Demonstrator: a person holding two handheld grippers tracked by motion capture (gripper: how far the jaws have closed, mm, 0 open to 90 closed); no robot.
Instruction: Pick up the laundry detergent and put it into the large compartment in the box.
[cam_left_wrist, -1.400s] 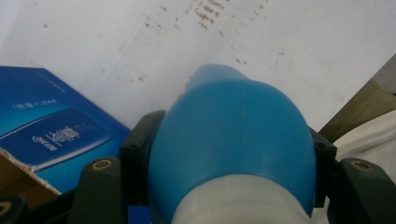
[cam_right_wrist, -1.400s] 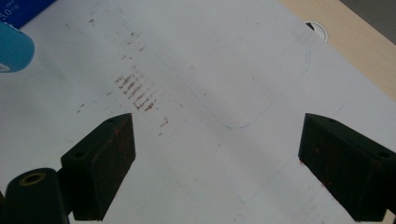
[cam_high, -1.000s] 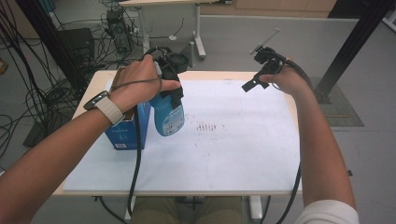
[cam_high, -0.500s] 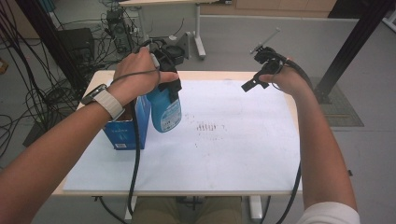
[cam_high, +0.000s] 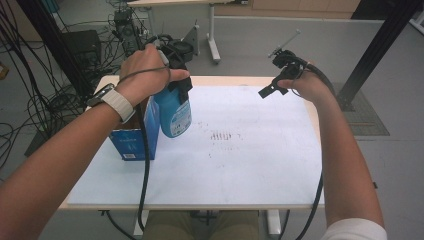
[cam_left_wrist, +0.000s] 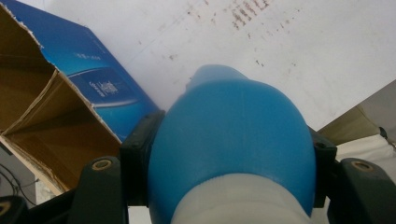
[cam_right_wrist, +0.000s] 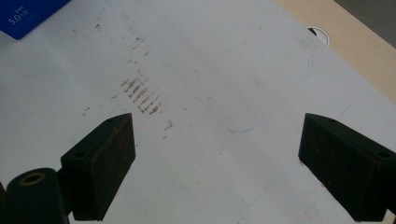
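Note:
A blue plastic bottle (cam_high: 173, 112) with a white neck hangs above the table, held near its top by my left gripper (cam_high: 175, 57). In the left gripper view the bottle (cam_left_wrist: 233, 140) fills the space between both jaws, which are shut on it. Just to its left stands an open blue cardboard box (cam_high: 134, 136), whose brown inside (cam_left_wrist: 42, 121) lies below and beside the bottle. My right gripper (cam_high: 272, 75) is raised over the table's far right part, open, with nothing between its fingers (cam_right_wrist: 105, 163).
The white sheet (cam_high: 240, 160) covering the table carries brown smudges (cam_high: 220, 136) near its middle. A wooden table edge with a cable hole (cam_right_wrist: 319, 33) shows at the far right. Black cables trail from both grippers toward me. Cables and desk legs stand beyond the table.
My left gripper has lifted the blue bottle upward and slightly away from me, so it now hangs higher beside the box. The right gripper has stayed in place.

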